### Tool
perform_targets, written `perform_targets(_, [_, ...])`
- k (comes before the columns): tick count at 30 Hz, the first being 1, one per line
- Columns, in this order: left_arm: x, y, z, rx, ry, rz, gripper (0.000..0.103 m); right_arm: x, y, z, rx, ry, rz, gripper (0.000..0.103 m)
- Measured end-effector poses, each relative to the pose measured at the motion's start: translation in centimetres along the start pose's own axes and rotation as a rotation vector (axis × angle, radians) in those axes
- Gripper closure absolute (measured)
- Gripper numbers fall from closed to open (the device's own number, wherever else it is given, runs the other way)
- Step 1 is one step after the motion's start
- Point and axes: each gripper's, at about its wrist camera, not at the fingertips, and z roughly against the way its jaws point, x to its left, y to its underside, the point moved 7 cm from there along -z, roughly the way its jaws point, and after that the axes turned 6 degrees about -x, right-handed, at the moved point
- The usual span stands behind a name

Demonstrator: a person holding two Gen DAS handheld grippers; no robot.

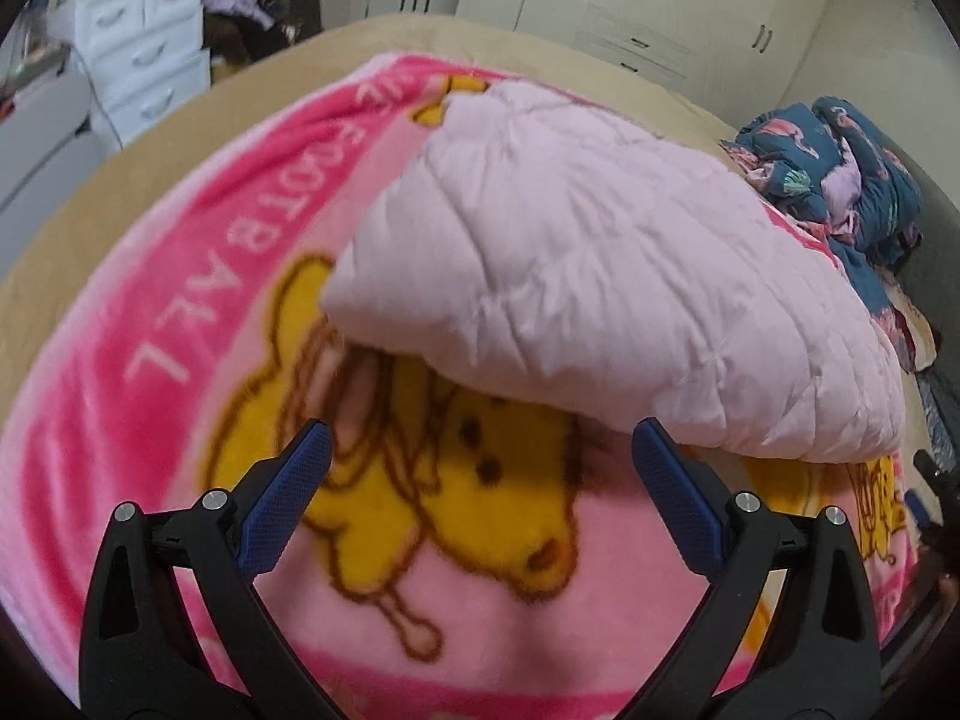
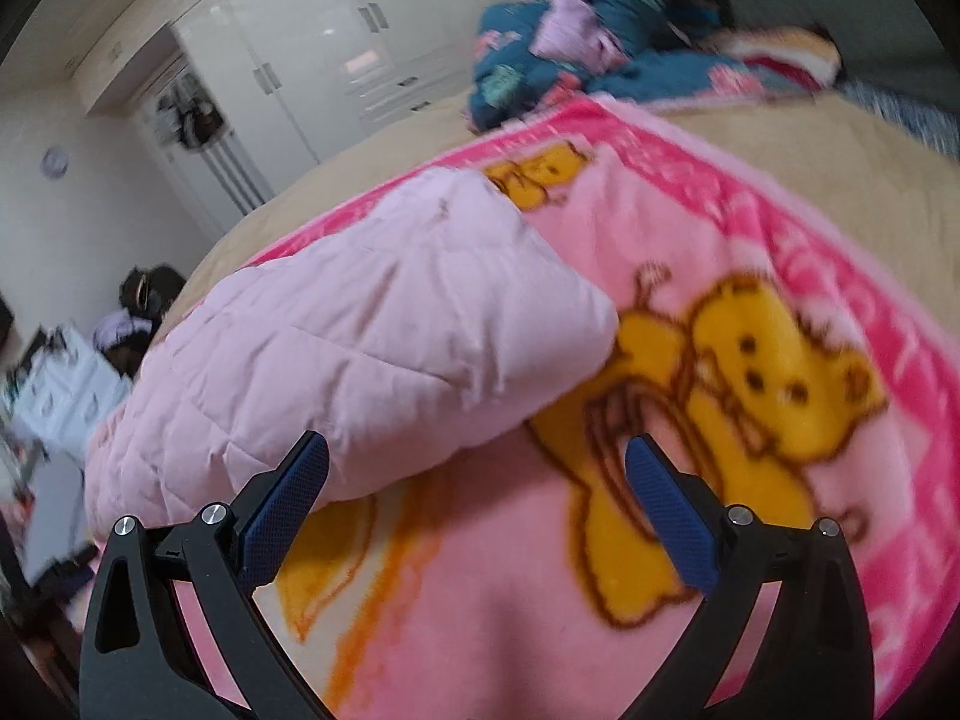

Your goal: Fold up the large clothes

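Note:
A pale pink quilted garment [image 1: 606, 276] lies folded into a thick bundle on a pink blanket with yellow bears [image 1: 180, 312]. My left gripper [image 1: 480, 456] is open and empty, held just short of the bundle's near edge. In the right wrist view the same garment [image 2: 360, 360] lies to the left on the blanket [image 2: 750, 360]. My right gripper [image 2: 477, 462] is open and empty, with its left finger [image 2: 288, 498] close to the bundle's near edge.
A heap of dark blue patterned clothes [image 1: 840, 174] lies at the far right of the bed, and shows in the right wrist view [image 2: 588, 42] too. White wardrobes [image 1: 660, 6] stand behind the bed. White drawers [image 1: 144, 54] and clutter stand at the far left.

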Motion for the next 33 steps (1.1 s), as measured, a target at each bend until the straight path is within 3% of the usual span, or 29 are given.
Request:
perform_targets(8, [0.5, -0.5, -2.4, 0.037, 0.108, 0.224, 0.009, -1.0, 0.1, -3.3, 0.073, -0.053, -0.2, 0.004])
perform_targets(13, [0.3, -2.1, -4.0, 0.045, 0.165, 0.327, 0.009, -1.1, -0.3, -5.5, 0.116, -0.063, -0.258, 0.004])
perform_targets(27, [0.9, -3.9, -9.8, 0.089, 0.213, 0.487, 0.008, 0.3, -1.1, -10.0, 0.151, -0.11, -0.291, 0.004])
perform_targets(33, [0.7, -4.7, -10.9, 0.063, 0.196, 0.488, 0.008, 0.4, -1.0, -11.5, 0.17, -0.155, -0.317, 0.004])
